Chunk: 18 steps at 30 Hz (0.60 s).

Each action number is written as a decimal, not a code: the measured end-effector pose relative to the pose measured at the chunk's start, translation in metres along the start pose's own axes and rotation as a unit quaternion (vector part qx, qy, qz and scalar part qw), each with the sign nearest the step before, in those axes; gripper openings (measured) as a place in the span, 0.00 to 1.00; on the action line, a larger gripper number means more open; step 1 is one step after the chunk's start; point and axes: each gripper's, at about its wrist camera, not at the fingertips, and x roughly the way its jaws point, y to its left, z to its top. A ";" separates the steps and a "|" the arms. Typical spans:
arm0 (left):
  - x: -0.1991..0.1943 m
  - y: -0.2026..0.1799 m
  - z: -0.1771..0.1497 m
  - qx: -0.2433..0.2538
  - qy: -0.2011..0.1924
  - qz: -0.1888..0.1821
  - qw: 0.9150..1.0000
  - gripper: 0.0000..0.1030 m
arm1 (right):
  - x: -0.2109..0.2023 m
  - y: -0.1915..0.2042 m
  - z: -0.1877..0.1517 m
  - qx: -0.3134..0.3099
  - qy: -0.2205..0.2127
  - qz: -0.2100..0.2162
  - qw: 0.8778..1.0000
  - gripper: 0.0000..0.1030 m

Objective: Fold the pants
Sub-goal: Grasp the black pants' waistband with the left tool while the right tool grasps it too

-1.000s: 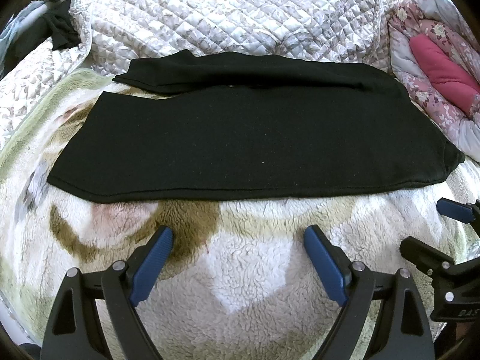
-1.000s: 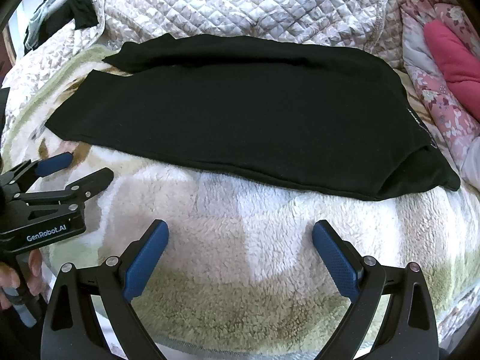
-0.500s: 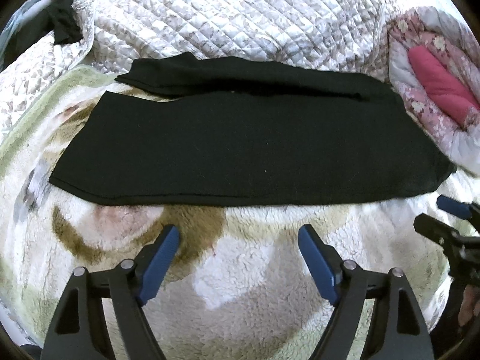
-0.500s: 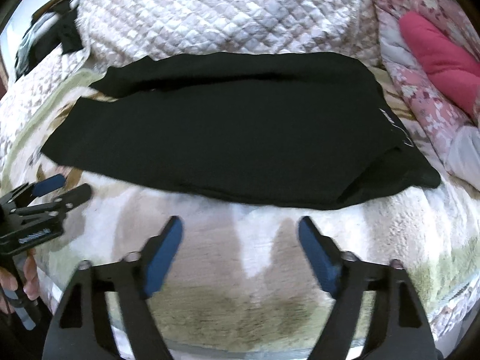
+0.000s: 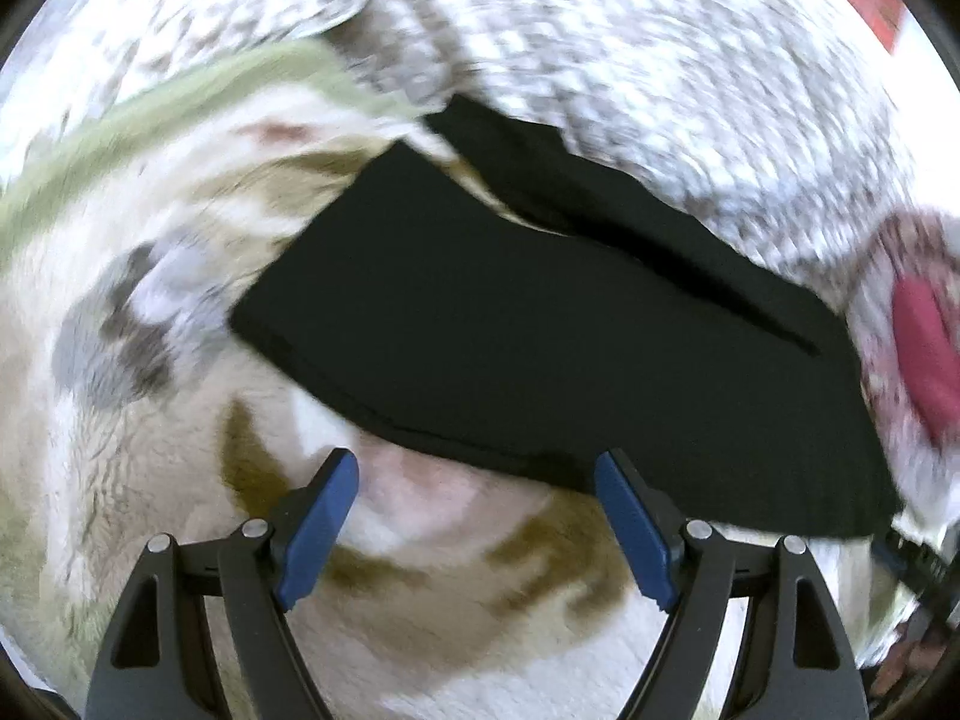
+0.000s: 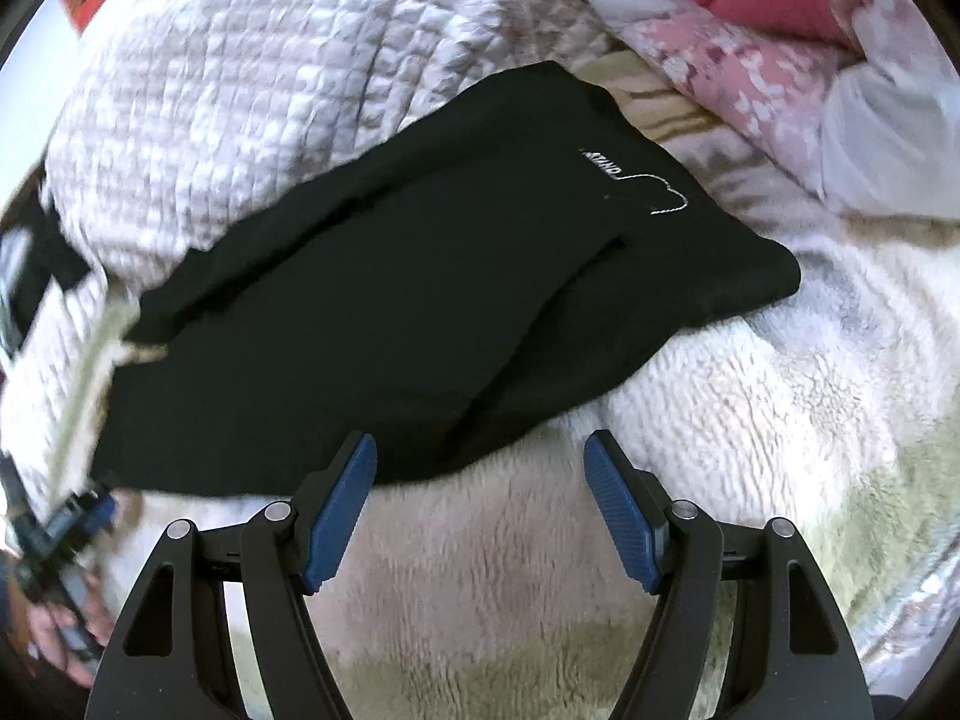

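Lying flat on the shaggy cream fleece blanket (image 5: 180,420) with its olive and brown patches, the black soft-knit pants (image 5: 540,330) now run on a slant in both wrist views, where a second ago they stretched level across each picture; the left view is also blurred, so fine weave there cannot be read. In the left view the nearer leg's hem end points up and to the left, and the second leg shows as a narrower strip just behind it, touching it along a dark seam. In the right view the pants (image 6: 420,300) show their thicker waist end, folded double with a rounded corner at the right and a small white stitched outline and lettering near the top edge. Compared with a second ago, both tongs have narrowed somewhat, the right more than the left, and both sit closer to the near hem of the pants. The left gripper (image 5: 477,522) stands wide, its ribbed blue pads on black arms, with only blanket between them; its right pad overlaps the hem edge in the picture, and whether it touches cannot be told. The right gripper (image 6: 480,510) is also parted, nothing clamped, its left pad against the hem in the picture. Behind the pants lies a puffy quilted grey-white coverlet (image 6: 240,90); beyond their waist end, a pink floral quilt (image 6: 720,54).
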 end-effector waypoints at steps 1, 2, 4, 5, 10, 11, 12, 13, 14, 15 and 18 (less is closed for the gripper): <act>0.001 0.004 0.001 -0.008 -0.002 -0.006 1.000 0.80 | 0.000 0.000 0.002 -0.003 -0.006 0.000 1.000 0.69; 0.001 0.005 0.003 -0.012 -0.005 -0.010 1.000 0.80 | 0.002 0.000 0.004 -0.003 -0.011 0.001 1.000 0.69; 0.005 0.007 0.007 -0.016 -0.012 -0.015 1.000 0.80 | 0.005 -0.004 0.011 0.007 -0.020 0.008 1.000 0.69; 0.007 0.008 0.010 -0.018 -0.014 -0.016 1.000 0.80 | 0.005 -0.006 0.016 0.012 -0.028 0.012 0.999 0.69; 0.017 0.002 0.020 -0.010 -0.023 -0.006 1.000 0.77 | 0.003 -0.018 0.034 0.043 -0.060 0.025 0.997 0.61; 0.018 0.002 0.022 -0.007 -0.026 -0.002 1.000 0.68 | 0.004 -0.022 0.037 0.050 -0.060 0.025 0.997 0.56; 0.021 0.003 0.024 -0.006 -0.024 0.004 1.000 0.58 | 0.005 -0.025 0.039 0.056 -0.059 0.023 0.996 0.52; 0.023 0.005 0.025 -0.010 -0.023 0.011 1.000 0.53 | 0.006 -0.028 0.041 0.061 -0.059 0.022 0.996 0.44; 0.025 0.007 0.027 -0.013 -0.024 0.016 0.999 0.42 | 0.007 -0.031 0.043 0.066 -0.058 0.020 0.996 0.35; 0.026 0.008 0.029 -0.014 -0.024 0.020 0.999 0.30 | 0.007 -0.034 0.044 0.069 -0.059 0.016 0.996 0.30; 0.033 0.014 0.036 -0.024 -0.017 0.033 0.999 0.07 | 0.009 -0.043 0.048 0.083 -0.052 0.022 0.995 0.13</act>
